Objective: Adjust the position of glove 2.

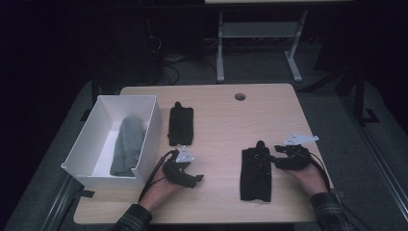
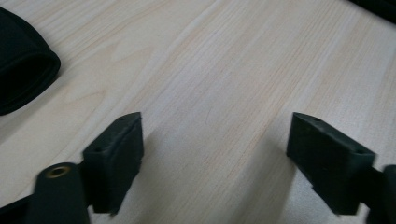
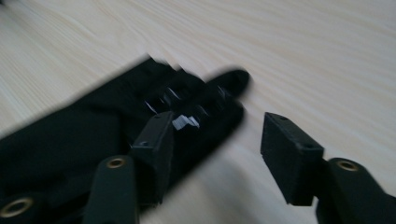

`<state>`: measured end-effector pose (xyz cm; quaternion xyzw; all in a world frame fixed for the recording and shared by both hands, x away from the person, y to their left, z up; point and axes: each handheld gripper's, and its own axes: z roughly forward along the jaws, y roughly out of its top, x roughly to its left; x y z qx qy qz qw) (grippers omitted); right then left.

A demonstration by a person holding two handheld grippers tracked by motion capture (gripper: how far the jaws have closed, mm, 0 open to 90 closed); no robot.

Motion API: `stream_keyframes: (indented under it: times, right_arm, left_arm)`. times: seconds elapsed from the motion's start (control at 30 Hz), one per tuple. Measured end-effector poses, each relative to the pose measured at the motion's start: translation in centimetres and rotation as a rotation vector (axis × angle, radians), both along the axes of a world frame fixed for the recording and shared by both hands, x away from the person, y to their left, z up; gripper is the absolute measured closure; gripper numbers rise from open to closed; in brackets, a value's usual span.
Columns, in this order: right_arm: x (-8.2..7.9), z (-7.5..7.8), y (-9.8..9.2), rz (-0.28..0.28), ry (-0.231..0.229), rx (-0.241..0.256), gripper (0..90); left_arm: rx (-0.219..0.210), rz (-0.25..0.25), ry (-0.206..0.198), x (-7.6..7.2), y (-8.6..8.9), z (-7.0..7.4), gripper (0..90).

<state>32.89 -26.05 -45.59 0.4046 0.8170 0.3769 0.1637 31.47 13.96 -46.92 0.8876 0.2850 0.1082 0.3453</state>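
Black fabric, flat and long with a narrow tip at its far end, makes up the dark glove-shaped piece (image 1: 256, 174) lying in the lower right of the high view on the pale wooden table (image 1: 226, 115). The right gripper (image 1: 276, 158) sits at the piece's right edge, near its upper end, with its jaws spread apart. In the right gripper view the black piece (image 3: 93, 135) runs from the lower left toward the centre; one jaw stands over the cloth, the other over bare wood to the right, and the piece's tip falls between them a little ahead. Whether the jaw over the cloth touches it cannot be told, as the view is blurred.

The left gripper (image 1: 193, 179), lower centre-left in the high view, is well apart from that piece, jaws wide open and holding nothing. In the left gripper view its jaws frame bare table, with the rounded edge of a second black fabric piece (image 2: 23, 70) at the far left.

That second black piece (image 1: 181, 126) lies upper centre-left in the high view, just right of a white rectangular open box (image 1: 151, 127). Inside the box lies a grey folded cloth item (image 1: 128, 146), stretched lengthwise along its floor.
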Motion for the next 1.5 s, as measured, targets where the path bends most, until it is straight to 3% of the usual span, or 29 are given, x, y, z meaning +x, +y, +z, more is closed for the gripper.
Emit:
stream_keyframes:
  times: [0.17, 0.33, 0.43, 0.7, 0.77, 0.9, 0.97, 1.1, 1.17, 1.33, 1.5]
  right_arm:
    - [-1.6, -1.1, -2.7, -0.059, 0.014, -0.024, 35.2]
    - [-2.9, -2.2, -3.8, -0.095, 0.021, -0.054, 26.7]
    - [-3.3, -2.4, -4.0, -0.102, 0.024, -0.032, 24.7]
    - [-3.3, -2.6, -4.0, -0.113, 0.025, -0.024, 18.6]
    - [-3.3, -2.6, -4.0, -0.116, 0.026, -0.024, 17.8]
    - [-3.3, -2.6, -4.0, -0.119, 0.025, -0.026, 17.2]
    - [-3.3, -2.6, -4.0, -0.121, 0.025, -0.026, 17.1]
    - [-3.3, -2.6, -4.0, -0.121, 0.024, -0.026, 17.2]
    - [-3.3, -2.6, -4.0, -0.123, 0.024, -0.026, 17.1]
    - [-3.3, -2.6, -4.0, -0.124, 0.023, -0.026, 17.1]
    - [-3.3, -2.6, -4.0, -0.124, 0.024, -0.026, 17.1]
  left_arm:
    - [-0.033, 0.052, -0.001, 0.4, 0.1, 0.9, 36.1]
    - [-0.009, 0.126, 0.021, 2.3, 0.1, 1.9, 72.9]
    - [-0.008, 0.172, 0.016, 3.7, -0.1, 2.5, 89.4]
    - [0.012, 0.267, -0.040, 7.7, -0.8, 4.5, 89.6]
    - [0.019, 0.293, -0.064, 8.7, -0.8, 4.5, 89.6]
    - [0.021, 0.341, -0.070, 11.0, -0.5, 4.3, 89.6]
    - [0.063, 0.360, -0.092, 11.8, -0.3, 4.2, 89.5]
    - [0.082, 0.407, -0.093, 13.3, 0.1, 3.5, 89.5]
    - [0.095, 0.431, -0.084, 13.8, 0.3, 3.1, 89.5]
    - [0.122, 0.422, -0.031, 14.4, 0.2, 1.5, 89.5]
    - [0.124, 0.395, -0.035, 13.6, -0.5, 1.0, 89.6]
